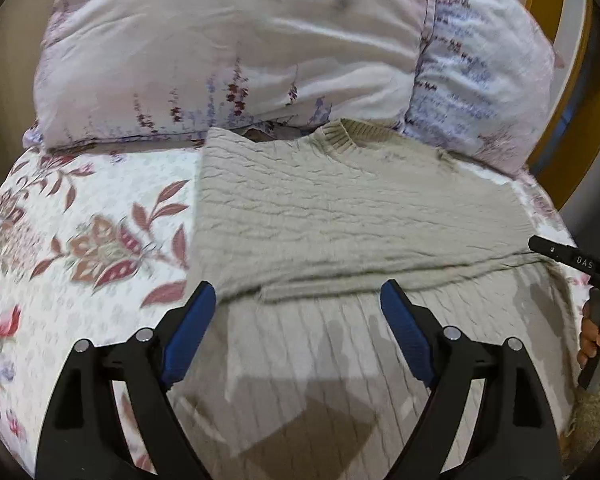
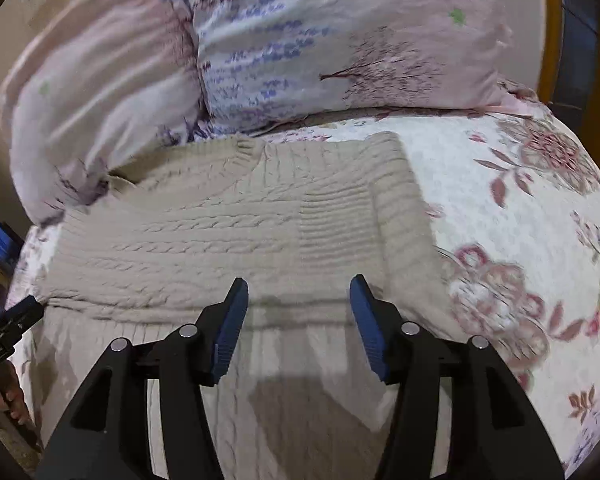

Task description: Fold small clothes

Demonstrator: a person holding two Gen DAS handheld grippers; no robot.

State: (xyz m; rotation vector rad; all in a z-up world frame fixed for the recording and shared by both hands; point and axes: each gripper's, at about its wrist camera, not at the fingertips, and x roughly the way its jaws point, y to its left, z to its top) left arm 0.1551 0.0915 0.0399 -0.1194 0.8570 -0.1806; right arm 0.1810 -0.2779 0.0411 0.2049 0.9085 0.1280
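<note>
A beige cable-knit sweater (image 1: pixel 340 216) lies flat on the floral bedspread, collar toward the pillows, with a folded layer lying across its middle. It also shows in the right wrist view (image 2: pixel 228 232). My left gripper (image 1: pixel 298 296) is open and empty, hovering just above the sweater's lower half near the fold edge. My right gripper (image 2: pixel 298 292) is open and empty, above the same lower part, near the sweater's right side. The right gripper's body shows at the right edge of the left wrist view (image 1: pixel 568 258); the left gripper's body shows at the left edge of the right wrist view (image 2: pixel 12 324).
Two pale floral pillows (image 1: pixel 236 52) (image 2: pixel 340 40) lie against the head of the bed behind the sweater. The floral bedspread (image 1: pixel 80 216) (image 2: pixel 520 220) stretches to either side. A yellow wooden frame (image 1: pixel 572 80) stands at the far right.
</note>
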